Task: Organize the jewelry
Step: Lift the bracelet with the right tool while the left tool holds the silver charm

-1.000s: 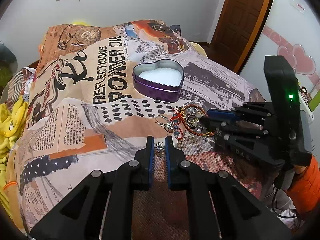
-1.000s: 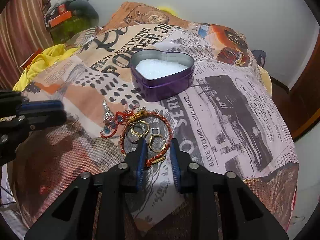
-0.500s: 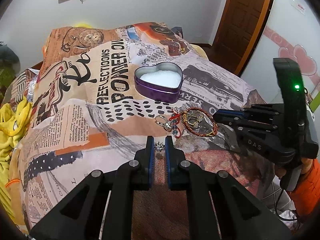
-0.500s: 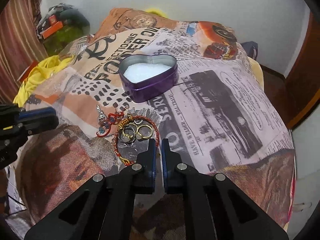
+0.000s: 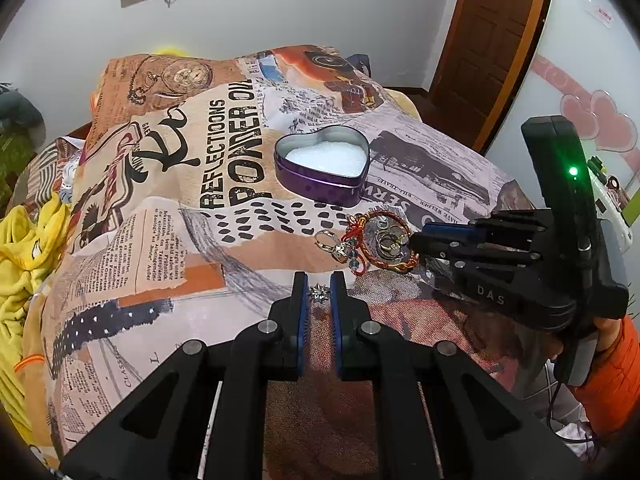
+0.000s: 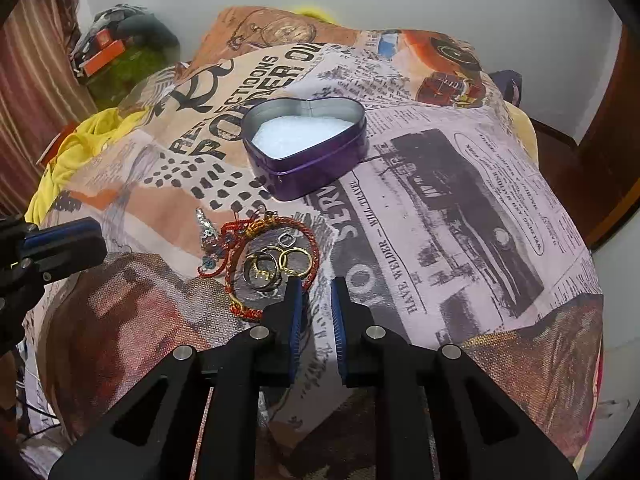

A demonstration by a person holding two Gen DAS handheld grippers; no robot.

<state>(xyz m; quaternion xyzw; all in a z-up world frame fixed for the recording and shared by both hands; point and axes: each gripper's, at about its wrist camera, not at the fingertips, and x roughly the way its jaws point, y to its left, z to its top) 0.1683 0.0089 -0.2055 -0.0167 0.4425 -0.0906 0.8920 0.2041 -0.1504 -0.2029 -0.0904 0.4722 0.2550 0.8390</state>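
Note:
A purple heart-shaped tin [image 5: 322, 168] with white padding stands open on the printed bedspread; it also shows in the right wrist view [image 6: 306, 148]. In front of it lies a red and gold cord bracelet [image 6: 276, 264] with several rings [image 6: 276, 266] inside it and a beaded charm [image 6: 210, 242] beside it. My left gripper [image 5: 319, 294] is shut on a small silver star-shaped piece [image 5: 319, 293], just above the cloth. My right gripper [image 6: 316, 300] is slightly open and empty, its fingertips at the bracelet's near edge; it also shows in the left wrist view [image 5: 418, 242].
The printed bedspread [image 6: 460, 208] covers a rounded surface that falls away on all sides. Yellow cloth [image 5: 24, 248] lies at the left. A wooden door [image 5: 488, 40] is at the back right. A pink-heart wall [image 5: 592, 120] is on the right.
My right gripper shut as it drew back from the bracelet, then came forward to it again and opened slightly. My left gripper kept holding the silver piece and rose a little.

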